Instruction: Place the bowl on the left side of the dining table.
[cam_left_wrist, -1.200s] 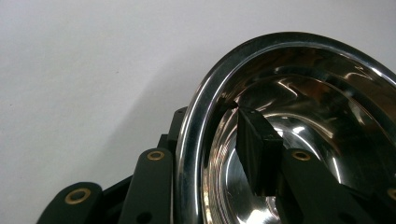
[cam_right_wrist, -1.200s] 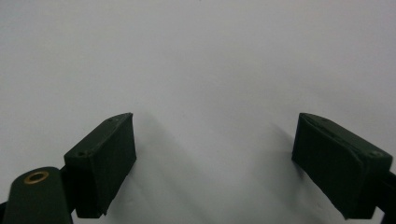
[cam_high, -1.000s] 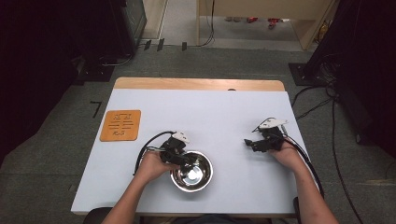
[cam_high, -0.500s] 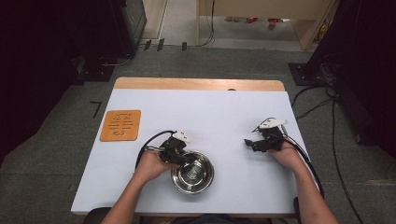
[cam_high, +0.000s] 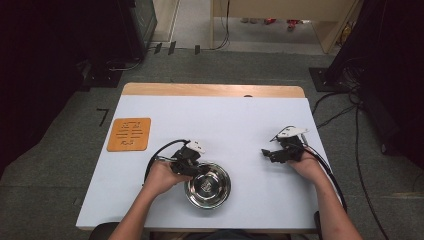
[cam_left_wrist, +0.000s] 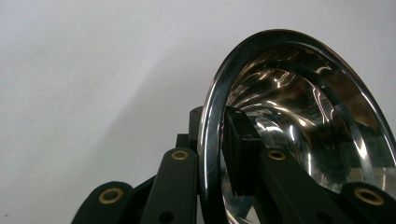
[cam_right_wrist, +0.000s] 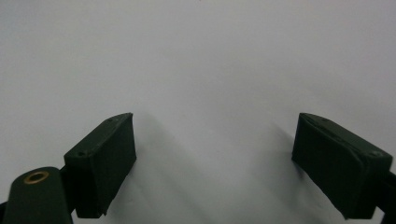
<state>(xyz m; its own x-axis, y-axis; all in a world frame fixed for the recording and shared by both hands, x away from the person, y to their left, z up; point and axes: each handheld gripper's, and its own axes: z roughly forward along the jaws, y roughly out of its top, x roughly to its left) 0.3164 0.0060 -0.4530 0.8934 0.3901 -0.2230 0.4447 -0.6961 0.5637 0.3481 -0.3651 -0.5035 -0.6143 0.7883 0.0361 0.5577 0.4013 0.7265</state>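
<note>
One grip is done: the left hand-held gripper has just closed on the bowl rim, the right hand-held gripper waits wide open, and lifting remains.

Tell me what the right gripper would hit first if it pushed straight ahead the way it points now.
Probably nothing but bare table. The right gripper, jaws open, points left across the white top, passing behind the steel bowl; its own view ahead looks free, though depth is uncertain.

A lab: cables and dark equipment racks ring the table.
</note>
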